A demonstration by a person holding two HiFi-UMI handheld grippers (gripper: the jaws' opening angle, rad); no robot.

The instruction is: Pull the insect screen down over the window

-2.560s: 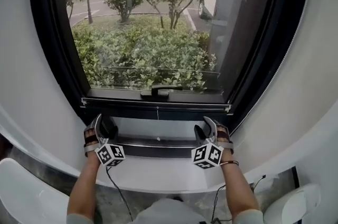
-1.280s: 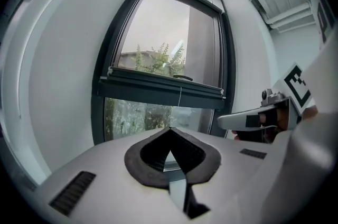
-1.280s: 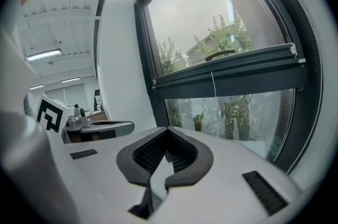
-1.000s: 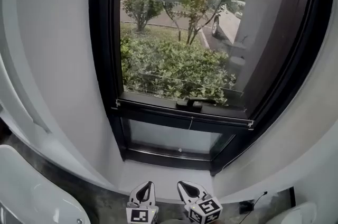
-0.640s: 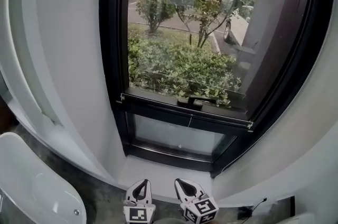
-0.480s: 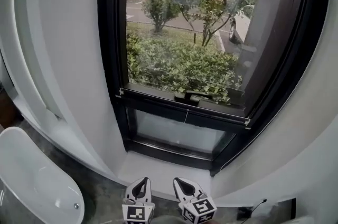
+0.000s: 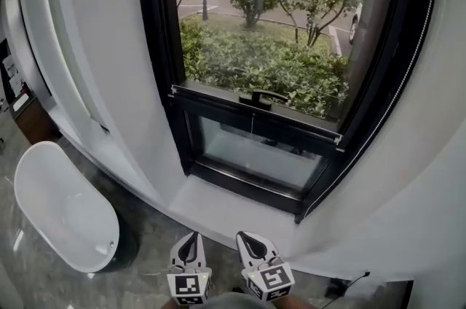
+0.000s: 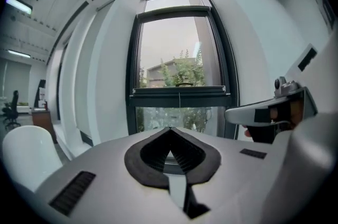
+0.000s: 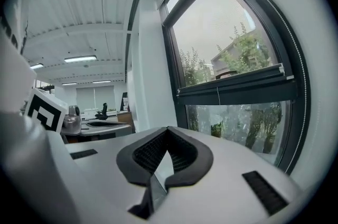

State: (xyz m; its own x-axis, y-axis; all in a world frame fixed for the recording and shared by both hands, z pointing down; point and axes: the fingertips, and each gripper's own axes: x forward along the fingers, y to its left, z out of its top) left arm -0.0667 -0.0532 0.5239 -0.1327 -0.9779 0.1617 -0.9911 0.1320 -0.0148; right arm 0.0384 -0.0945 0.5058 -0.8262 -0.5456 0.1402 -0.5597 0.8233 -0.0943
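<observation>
Black window frame [image 7: 156, 45] now well apart from left gripper [image 7: 192, 238] and right gripper [image 7: 246, 237], both backed off, clenched empty; pull likely done.

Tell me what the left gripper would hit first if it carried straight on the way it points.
Most likely the lower glass pane, just under the dark crossbar. The shut left gripper aims there, and nothing stands in between as far as its view shows. Depth is hard to judge.
</observation>
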